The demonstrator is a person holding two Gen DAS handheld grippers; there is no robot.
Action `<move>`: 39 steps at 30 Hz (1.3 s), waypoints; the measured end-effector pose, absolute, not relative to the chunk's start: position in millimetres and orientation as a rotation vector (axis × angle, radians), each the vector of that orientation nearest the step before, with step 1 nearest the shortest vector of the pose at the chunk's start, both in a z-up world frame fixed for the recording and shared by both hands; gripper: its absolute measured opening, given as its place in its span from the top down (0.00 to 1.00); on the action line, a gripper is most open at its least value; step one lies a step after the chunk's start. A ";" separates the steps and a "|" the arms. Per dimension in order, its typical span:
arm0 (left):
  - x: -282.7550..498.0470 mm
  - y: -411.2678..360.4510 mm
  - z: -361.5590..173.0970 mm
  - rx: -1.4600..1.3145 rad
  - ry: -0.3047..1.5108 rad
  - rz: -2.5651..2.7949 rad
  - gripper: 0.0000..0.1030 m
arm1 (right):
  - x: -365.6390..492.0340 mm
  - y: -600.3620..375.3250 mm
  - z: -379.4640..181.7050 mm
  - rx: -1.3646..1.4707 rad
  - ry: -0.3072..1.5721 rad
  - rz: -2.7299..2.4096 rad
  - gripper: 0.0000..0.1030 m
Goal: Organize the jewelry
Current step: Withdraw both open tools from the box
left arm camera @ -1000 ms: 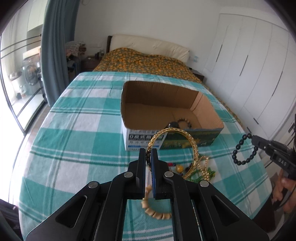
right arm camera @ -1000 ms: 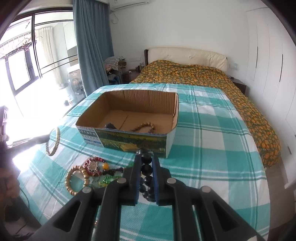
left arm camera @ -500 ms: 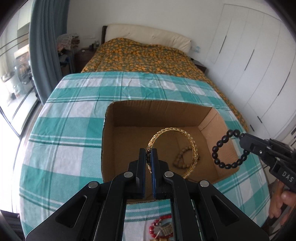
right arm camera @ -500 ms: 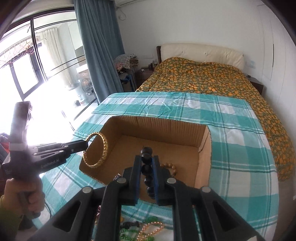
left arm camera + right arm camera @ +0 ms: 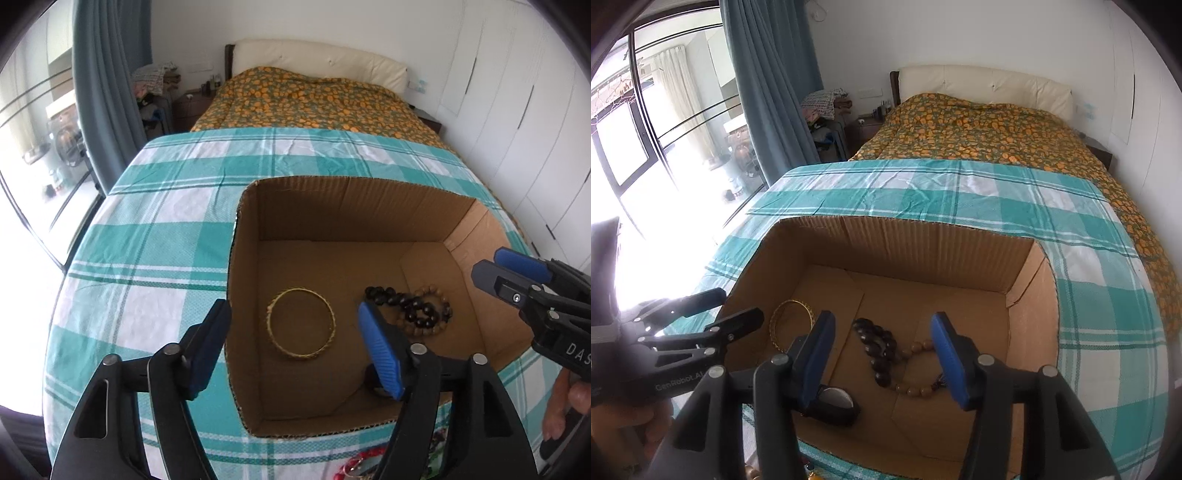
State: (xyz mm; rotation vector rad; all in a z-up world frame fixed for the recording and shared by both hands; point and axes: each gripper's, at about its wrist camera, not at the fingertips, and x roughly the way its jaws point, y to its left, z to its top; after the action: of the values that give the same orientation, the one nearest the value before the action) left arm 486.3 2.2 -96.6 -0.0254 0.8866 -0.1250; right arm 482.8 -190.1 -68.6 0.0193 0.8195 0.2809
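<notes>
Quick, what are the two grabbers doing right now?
Left gripper: open, holding nothing.
Right gripper: open, holding nothing.

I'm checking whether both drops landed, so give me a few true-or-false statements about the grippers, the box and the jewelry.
1. The left gripper is open and holds nothing. True.
2. The gold bangle hangs over the cardboard box. False: it lies flat on the box floor.
3. The black bead bracelet lies in the box, touching the tan bead bracelet. True.
4. The right gripper is clamped on beads. False: its jaws are spread, empty.
</notes>
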 end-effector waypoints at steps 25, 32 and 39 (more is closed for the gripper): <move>252.5 38.0 -104.2 -0.029 0.708 -0.032 0.11 | 245.2 -243.4 -125.7 -0.098 0.709 0.133 0.45; 211.9 54.1 -83.6 -0.060 0.676 -0.017 0.09 | 217.9 -259.5 -135.0 -0.073 0.717 0.094 0.45; 183.8 88.8 -83.3 -0.061 0.700 0.064 0.05 | 199.3 -267.8 -147.6 -0.059 0.737 0.071 0.44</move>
State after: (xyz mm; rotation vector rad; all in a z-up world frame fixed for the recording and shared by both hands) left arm 183.8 88.8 -83.3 -0.0610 0.7005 0.0645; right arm 199.3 -267.8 -147.6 -0.0590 0.7367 0.0711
